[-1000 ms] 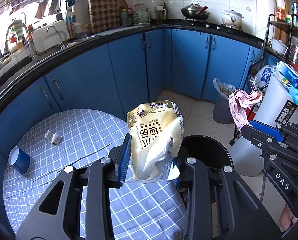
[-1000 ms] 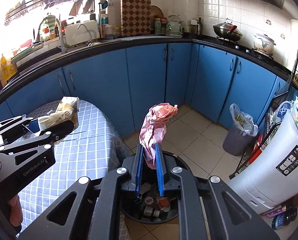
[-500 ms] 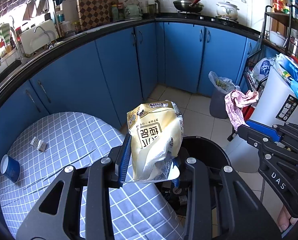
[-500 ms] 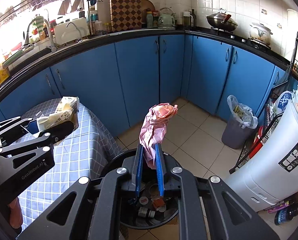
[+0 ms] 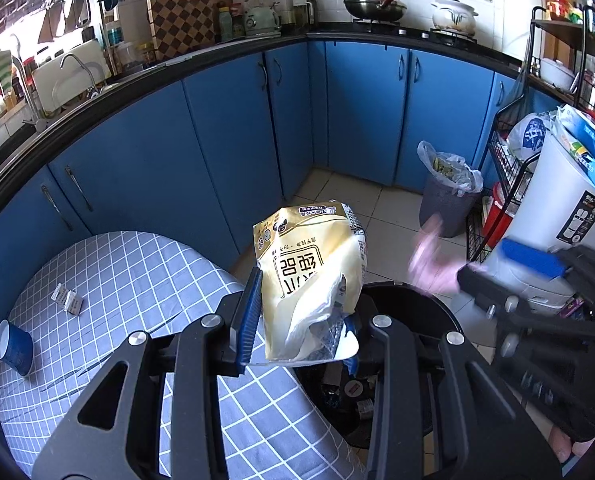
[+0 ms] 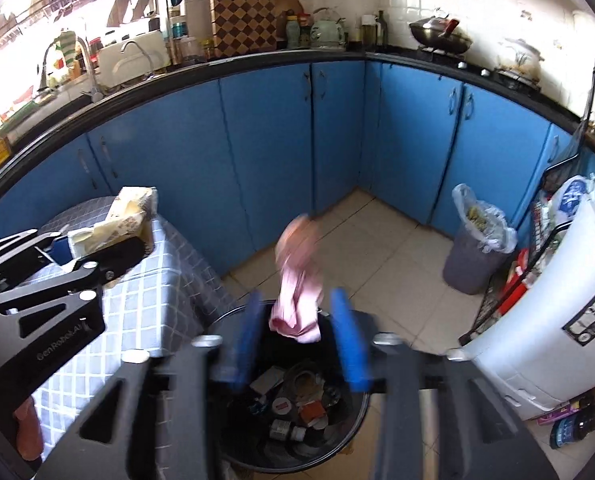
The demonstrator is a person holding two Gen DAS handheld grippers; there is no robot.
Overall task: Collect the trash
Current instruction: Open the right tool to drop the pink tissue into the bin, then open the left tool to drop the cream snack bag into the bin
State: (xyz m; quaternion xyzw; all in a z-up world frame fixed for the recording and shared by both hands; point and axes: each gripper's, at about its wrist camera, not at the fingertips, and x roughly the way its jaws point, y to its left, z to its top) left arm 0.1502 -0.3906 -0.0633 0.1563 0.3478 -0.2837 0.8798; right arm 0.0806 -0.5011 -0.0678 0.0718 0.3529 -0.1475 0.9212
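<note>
My left gripper (image 5: pixel 297 320) is shut on a cream and gold snack bag (image 5: pixel 311 276), held upright over the edge of the checked table (image 5: pixel 137 280) beside the black trash bin (image 5: pixel 413 304). In the right wrist view the same bag (image 6: pixel 117 216) shows at the left. My right gripper (image 6: pixel 297 344) hangs over the black trash bin (image 6: pixel 297 420) with its jaws opening. A pink crumpled wrapper (image 6: pixel 297 292), blurred, hangs loose between its fingers without either pad pressing on it. The bin holds several pieces of trash.
A blue paper cup (image 5: pixel 15 346) and a small crumpled wrapper (image 5: pixel 67 298) lie on the table. A grey bin with a plastic liner (image 6: pixel 477 248), a white appliance (image 6: pixel 545 320) and a black wire rack stand at the right. Blue cabinets (image 6: pixel 257 152) run along the back.
My right gripper's jaws have spread apart and let go of the pink wrapper, which now slips downward toward the bin. Both grippers have come closer to the bin. The left keeps its hold.
</note>
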